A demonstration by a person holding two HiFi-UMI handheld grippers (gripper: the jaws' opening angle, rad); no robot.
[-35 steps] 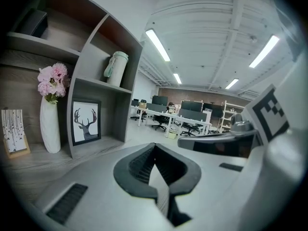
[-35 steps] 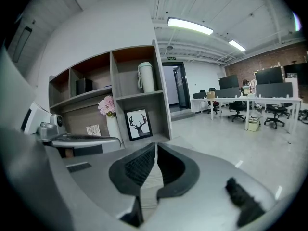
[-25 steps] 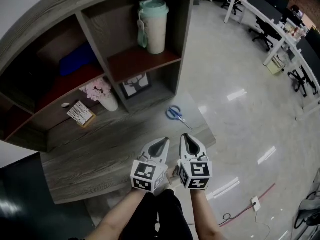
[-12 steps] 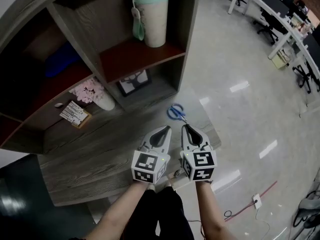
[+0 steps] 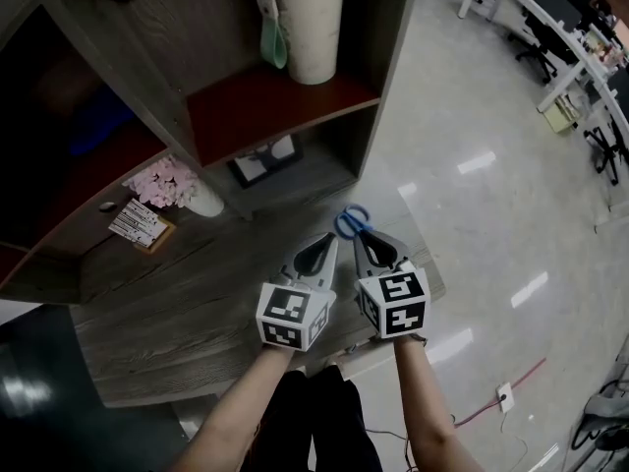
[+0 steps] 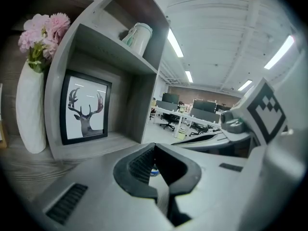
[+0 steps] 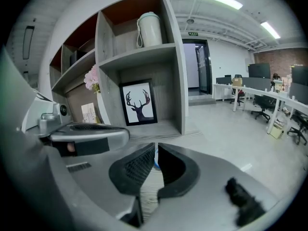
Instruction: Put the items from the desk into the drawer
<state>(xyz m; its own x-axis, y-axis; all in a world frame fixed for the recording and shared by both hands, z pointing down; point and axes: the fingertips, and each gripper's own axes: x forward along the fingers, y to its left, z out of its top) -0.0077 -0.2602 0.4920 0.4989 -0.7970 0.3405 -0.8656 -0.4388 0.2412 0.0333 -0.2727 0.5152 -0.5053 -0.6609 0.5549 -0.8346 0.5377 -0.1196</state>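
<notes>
Blue-handled scissors (image 5: 350, 221) lie on the grey wooden desk (image 5: 187, 308) near its right corner, just ahead of my right gripper's tip. Side by side over the desk's front right part, my left gripper (image 5: 321, 244) and right gripper (image 5: 366, 245) both point toward the shelf unit. Each has its jaws together with nothing held. In the left gripper view (image 6: 154, 150) and the right gripper view (image 7: 156, 149) a sliver of blue shows past the closed tips. No drawer is in view.
A shelf unit (image 5: 378, 116) stands on the desk's back, holding a pale green cup (image 5: 305, 23), a framed deer picture (image 5: 263, 157), a white vase of pink flowers (image 5: 182, 187) and a small card (image 5: 138, 224). Shiny floor and office desks lie to the right.
Both grippers have moved forward and down toward the scissors, which now sit right at the right gripper's tip. The view has tipped closer to the shelf unit.
</notes>
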